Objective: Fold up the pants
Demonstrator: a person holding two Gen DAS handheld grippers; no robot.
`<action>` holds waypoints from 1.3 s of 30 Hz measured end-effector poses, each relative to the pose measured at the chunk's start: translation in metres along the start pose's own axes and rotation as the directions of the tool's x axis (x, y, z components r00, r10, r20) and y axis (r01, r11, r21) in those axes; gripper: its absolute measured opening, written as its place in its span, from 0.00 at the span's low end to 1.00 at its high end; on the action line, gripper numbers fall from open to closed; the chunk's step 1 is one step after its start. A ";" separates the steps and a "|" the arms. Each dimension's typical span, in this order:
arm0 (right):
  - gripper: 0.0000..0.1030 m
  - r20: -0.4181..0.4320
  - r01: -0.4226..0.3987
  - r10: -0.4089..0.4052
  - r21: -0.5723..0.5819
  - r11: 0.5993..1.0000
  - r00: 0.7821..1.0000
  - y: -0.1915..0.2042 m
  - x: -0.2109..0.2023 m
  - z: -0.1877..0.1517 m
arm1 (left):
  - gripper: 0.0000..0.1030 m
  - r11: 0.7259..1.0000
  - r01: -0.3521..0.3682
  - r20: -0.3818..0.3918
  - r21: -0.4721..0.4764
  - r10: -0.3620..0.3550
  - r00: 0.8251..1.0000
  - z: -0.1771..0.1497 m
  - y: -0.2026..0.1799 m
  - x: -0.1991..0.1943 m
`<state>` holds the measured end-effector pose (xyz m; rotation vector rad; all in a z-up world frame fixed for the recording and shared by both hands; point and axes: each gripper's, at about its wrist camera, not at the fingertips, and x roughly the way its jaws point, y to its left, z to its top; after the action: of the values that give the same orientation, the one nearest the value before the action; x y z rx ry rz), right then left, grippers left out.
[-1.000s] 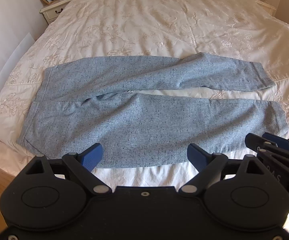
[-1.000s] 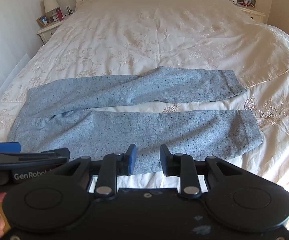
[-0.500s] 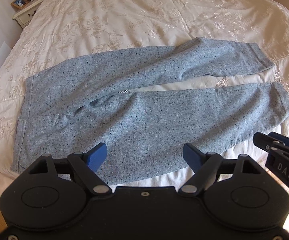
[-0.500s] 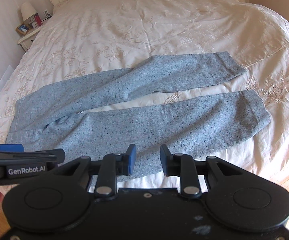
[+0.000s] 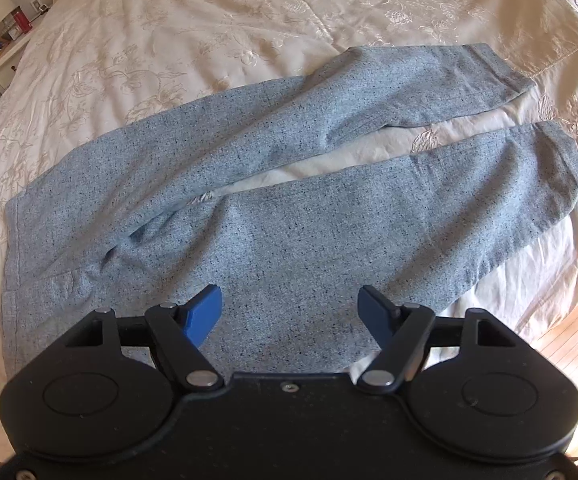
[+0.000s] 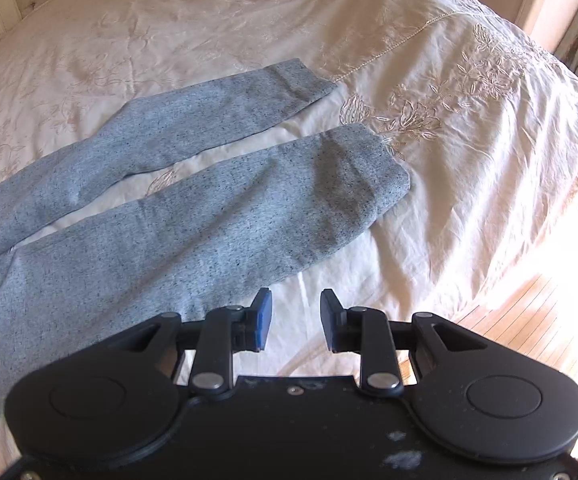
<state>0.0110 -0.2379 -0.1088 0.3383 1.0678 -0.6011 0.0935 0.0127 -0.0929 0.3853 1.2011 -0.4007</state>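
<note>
Both our grippers have dropped closer to the pants (image 5: 249,216), which lie flat, legs apart, on the bed (image 5: 249,20). Left gripper (image 5: 291,312) has just been narrowing, jaws apart over the near leg, gripping nothing; right gripper (image 6: 295,320) hangs empty off the hem. No fold yet.

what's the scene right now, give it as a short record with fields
surface: bed with a cream embroidered cover
garment: grey pants lying flat and unfolded, legs spread apart in a narrow V
waistband: at the left of the left wrist view
cuffs: toward the right, both on the cover
left gripper: open over the nearer leg, jaws have just been closing somewhat, nothing gripped
right gripper: open, above bare cover beside the nearer leg, holding nothing
fold: not yet started
</note>
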 end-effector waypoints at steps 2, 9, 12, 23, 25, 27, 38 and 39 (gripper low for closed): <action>0.28 0.022 -0.008 0.008 0.003 1.000 1.000 -0.023 0.014 0.012 | 0.74 1.000 -0.011 -0.031 -0.028 0.010 0.999 0.001 -0.012 0.005; 0.28 0.025 -0.019 0.022 -0.130 0.991 0.999 -0.093 0.073 0.060 | 0.74 0.990 -0.069 -0.090 -0.119 0.059 0.994 0.006 -0.066 0.013; 0.28 -0.029 -0.044 0.040 -0.148 0.988 0.999 -0.116 0.102 0.074 | 0.74 0.985 -0.082 -0.102 -0.153 0.067 0.993 0.011 -0.089 0.014; 0.30 -0.108 -0.169 0.154 -0.150 0.974 0.982 -0.114 0.168 0.105 | 0.74 0.950 -0.175 -0.121 -0.257 0.148 0.982 0.020 -0.106 0.012; 0.31 -0.135 -0.178 0.159 -0.138 0.974 0.978 -0.112 0.176 0.109 | 0.74 0.941 -0.187 -0.129 -0.282 0.155 0.979 0.019 -0.105 0.015; 0.21 -0.169 -0.200 0.176 -0.134 0.971 0.970 -0.112 0.178 0.114 | 0.74 0.936 -0.192 -0.133 -0.294 0.159 0.978 0.018 -0.106 0.018; 0.05 -0.127 -0.223 0.205 -0.149 0.963 0.970 -0.165 0.113 0.132 | 0.74 0.964 -0.151 -0.143 -0.219 0.121 0.982 0.019 -0.140 0.049; 0.12 -0.118 -0.262 0.248 -0.121 0.957 0.961 -0.172 0.114 0.132 | 0.74 0.966 -0.148 -0.149 -0.212 0.118 0.982 0.019 -0.144 0.051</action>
<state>0.0398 -0.4781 -0.1463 0.3842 1.1349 -0.2806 0.0540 -0.1261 -0.1461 0.3008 1.3289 -0.1226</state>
